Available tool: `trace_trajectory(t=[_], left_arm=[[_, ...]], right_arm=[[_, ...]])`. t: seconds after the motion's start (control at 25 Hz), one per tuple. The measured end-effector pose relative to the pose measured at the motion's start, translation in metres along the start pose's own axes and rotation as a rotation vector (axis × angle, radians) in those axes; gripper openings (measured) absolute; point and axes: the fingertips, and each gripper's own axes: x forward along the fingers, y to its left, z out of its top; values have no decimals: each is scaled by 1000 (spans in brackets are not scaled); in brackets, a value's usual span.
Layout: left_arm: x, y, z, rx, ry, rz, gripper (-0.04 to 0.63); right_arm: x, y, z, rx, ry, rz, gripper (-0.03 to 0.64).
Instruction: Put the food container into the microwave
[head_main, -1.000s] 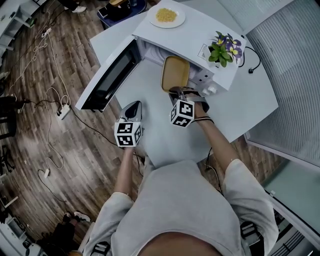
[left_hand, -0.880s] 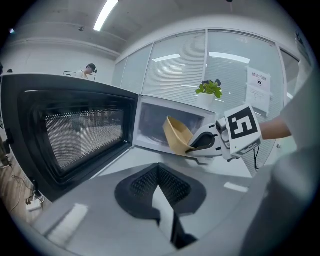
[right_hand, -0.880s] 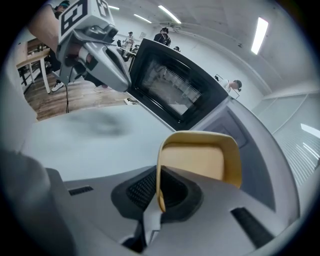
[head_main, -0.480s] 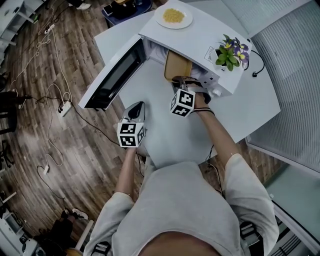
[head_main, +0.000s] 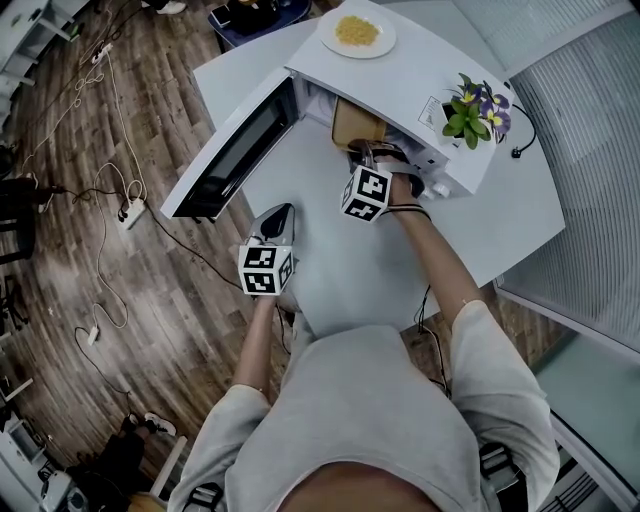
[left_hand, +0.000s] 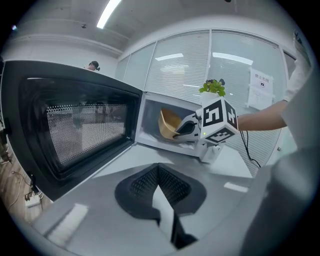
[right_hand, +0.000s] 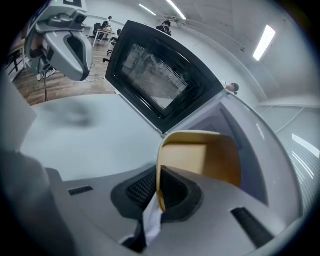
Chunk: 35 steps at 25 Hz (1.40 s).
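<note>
- Broadly, a pale table (head_main: 500, 210) carries the white microwave (head_main: 420, 80) along its far edge, with the door (head_main: 232, 150) swung wide open toward the left edge.
- Tan food container (head_main: 357, 125), tilted on edge, is partly inside the microwave's mouth.
- Right gripper (head_main: 368, 150) is clamped on the container's rim.
- Left gripper (head_main: 282, 213), jaws pressed together on nothing, hangs over the table's near-left part.

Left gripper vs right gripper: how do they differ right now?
The right gripper is shut on the rim of the tan rectangular food container; the left gripper is shut on nothing. The right one is at the mouth of the open white microwave; the left one hangs over the pale grey table, near the microwave's black-windowed door. Both carry black-and-white marker cubes.
</note>
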Motion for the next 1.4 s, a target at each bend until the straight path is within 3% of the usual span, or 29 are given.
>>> trace_trajectory(t=[1.4], left_arm=[[20, 16, -23, -26, 60, 6, 11]], right_arm=[[64, -51, -34, 20, 132, -82, 17]])
